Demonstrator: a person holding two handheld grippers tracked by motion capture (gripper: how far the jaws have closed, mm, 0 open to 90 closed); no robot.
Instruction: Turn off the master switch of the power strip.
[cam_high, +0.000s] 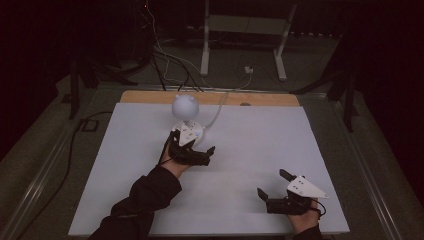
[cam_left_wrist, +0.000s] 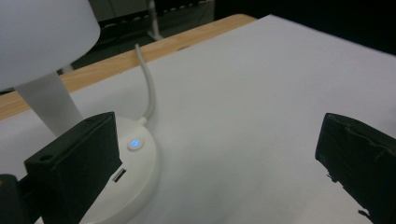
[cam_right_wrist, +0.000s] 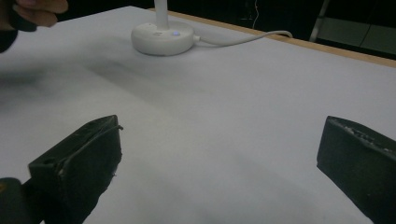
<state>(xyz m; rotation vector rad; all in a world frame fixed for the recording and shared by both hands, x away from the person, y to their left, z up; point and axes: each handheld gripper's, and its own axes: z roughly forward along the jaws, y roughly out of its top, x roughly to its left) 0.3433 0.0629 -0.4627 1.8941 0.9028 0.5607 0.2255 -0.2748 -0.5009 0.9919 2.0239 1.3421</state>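
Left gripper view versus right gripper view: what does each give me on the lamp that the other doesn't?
Left gripper view alone: the lamp's white shade, its stem and a side port in the base, close beside the left gripper's open jaws.

Right gripper view alone: the whole round base from afar, the cable's run toward the table edge, and a hand at top left.

Both: the lit blue button, the white cable, the white table, wide-open jaws.

The room is dim, its edges near black. The white sheet (cam_high: 260, 150) catches soft overhead light. The lamp's button (cam_left_wrist: 135, 143) glows blue just ahead of the left gripper (cam_left_wrist: 210, 154), whose near jaws blur; smeared shadow crosses the right gripper view.
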